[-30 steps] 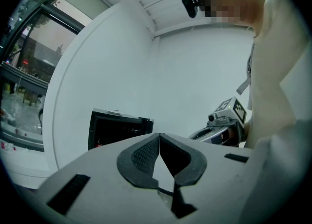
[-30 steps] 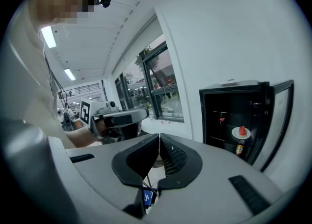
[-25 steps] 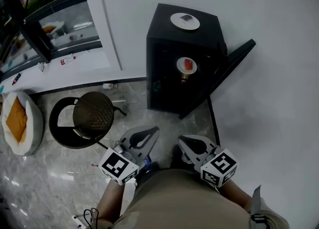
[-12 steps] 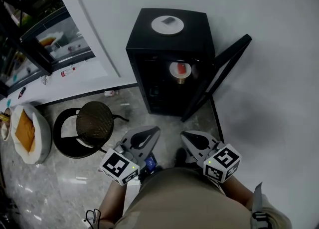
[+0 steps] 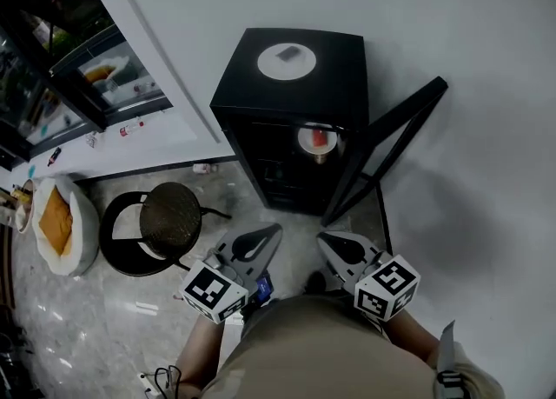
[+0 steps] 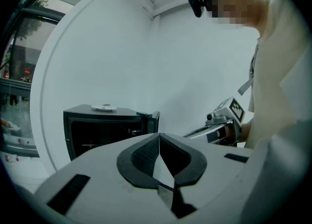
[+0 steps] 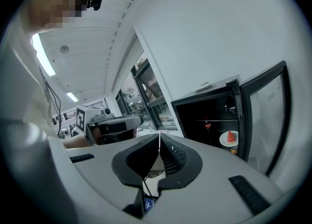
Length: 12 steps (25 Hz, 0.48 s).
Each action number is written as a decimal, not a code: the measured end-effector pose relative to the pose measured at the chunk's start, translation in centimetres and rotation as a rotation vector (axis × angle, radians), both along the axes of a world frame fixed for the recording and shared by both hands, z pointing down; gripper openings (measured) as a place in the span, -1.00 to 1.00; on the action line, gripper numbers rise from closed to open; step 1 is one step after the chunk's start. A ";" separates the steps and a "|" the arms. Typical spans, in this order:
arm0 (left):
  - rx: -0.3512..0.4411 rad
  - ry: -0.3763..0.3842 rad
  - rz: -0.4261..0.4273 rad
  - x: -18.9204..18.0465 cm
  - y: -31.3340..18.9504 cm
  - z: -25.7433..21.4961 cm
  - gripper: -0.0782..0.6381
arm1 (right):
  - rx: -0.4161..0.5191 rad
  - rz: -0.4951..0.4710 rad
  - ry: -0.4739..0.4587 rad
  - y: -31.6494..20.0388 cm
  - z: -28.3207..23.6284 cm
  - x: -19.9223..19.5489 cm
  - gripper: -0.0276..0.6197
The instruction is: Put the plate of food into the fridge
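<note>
The black fridge (image 5: pixel 339 76) stands on the floor against the white wall. Its glass door (image 5: pixel 391 145) is swung open to the right.

Inside, a white plate with a red piece of food (image 5: pixel 318 139) sits toward the right edge of a shelf, close to the hinge side. The right gripper view shows the same plate (image 7: pixel 229 138) just inside the door (image 7: pixel 265 115), with something small and brownish under it that cannot be made out. A second white plate (image 5: pixel 286 61), carrying a small dark item, lies near the middle of the fridge top, a little toward its left edge.

Both grippers are held low and close to the person's body, well apart from the fridge and pointing toward it. The left gripper (image 5: pixel 274 229) has its jaws pressed together with nothing between them, as its own view confirms (image 6: pixel 159 140). The right gripper (image 5: pixel 323 237) likewise has its jaws pressed together and holds nothing (image 7: pixel 159 140).

On the floor left of the fridge stands a round black stool (image 5: pixel 169 210). Further left lies a white cushion with an orange centre (image 5: pixel 56 223).
</note>
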State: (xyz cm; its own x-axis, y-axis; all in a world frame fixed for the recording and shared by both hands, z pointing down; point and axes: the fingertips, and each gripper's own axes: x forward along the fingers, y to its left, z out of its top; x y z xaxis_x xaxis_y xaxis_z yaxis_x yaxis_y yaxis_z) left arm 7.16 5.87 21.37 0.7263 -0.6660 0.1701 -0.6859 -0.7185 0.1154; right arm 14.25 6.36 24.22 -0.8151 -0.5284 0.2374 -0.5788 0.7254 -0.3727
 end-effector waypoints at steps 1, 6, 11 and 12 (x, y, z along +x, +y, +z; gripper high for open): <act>0.003 -0.010 -0.008 0.3 -0.5 -0.1 -0.75 | -0.001 -0.010 -0.007 -0.4 0.0 0.4 -0.84; 0.018 -0.087 -0.044 1.6 -2.9 -0.7 -0.75 | -0.024 -0.050 -0.045 -2.3 0.1 2.2 -0.84; 0.031 -0.147 -0.062 2.2 -4.7 -0.8 -0.75 | -0.037 -0.068 -0.077 -3.2 0.7 3.4 -0.84; 0.032 -0.156 -0.061 2.4 -5.0 -0.9 -0.75 | -0.038 -0.070 -0.083 -3.3 0.7 3.5 -0.84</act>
